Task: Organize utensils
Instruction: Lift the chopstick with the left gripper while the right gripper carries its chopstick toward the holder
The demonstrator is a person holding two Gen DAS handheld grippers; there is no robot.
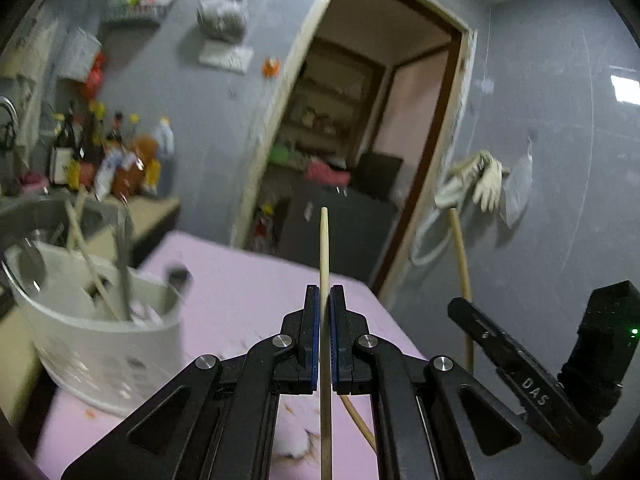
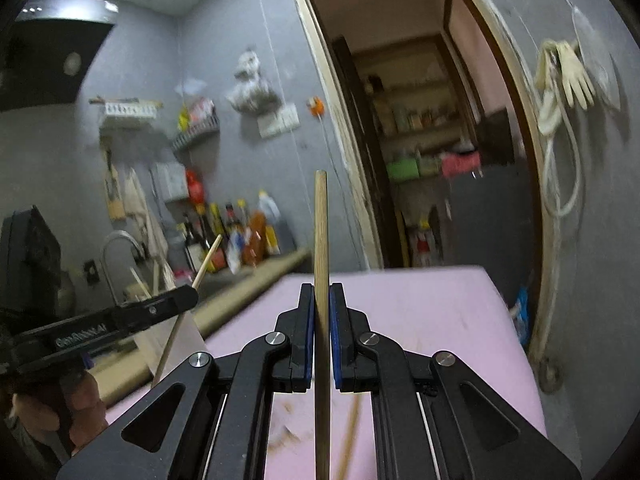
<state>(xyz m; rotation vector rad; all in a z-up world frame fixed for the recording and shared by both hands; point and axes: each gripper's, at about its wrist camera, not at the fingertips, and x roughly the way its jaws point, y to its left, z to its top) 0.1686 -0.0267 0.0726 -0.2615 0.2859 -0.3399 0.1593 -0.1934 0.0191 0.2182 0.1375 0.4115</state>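
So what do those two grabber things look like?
Both are black. The left gripper and right gripper have two flat fingers with blue pads, silver round bolts and triangle holes in their arms. White letters run along each one's side.

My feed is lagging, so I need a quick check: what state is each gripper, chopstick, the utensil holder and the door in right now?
left gripper: shut on the pale chopstick.
pale chopstick: clamped, tapered tip upward.
right gripper: shut on the darker chopstick.
darker chopstick: clamped, blunt end upward.
white utensil holder: upright on the pink tabletop, holding utensils.
doorway: open.
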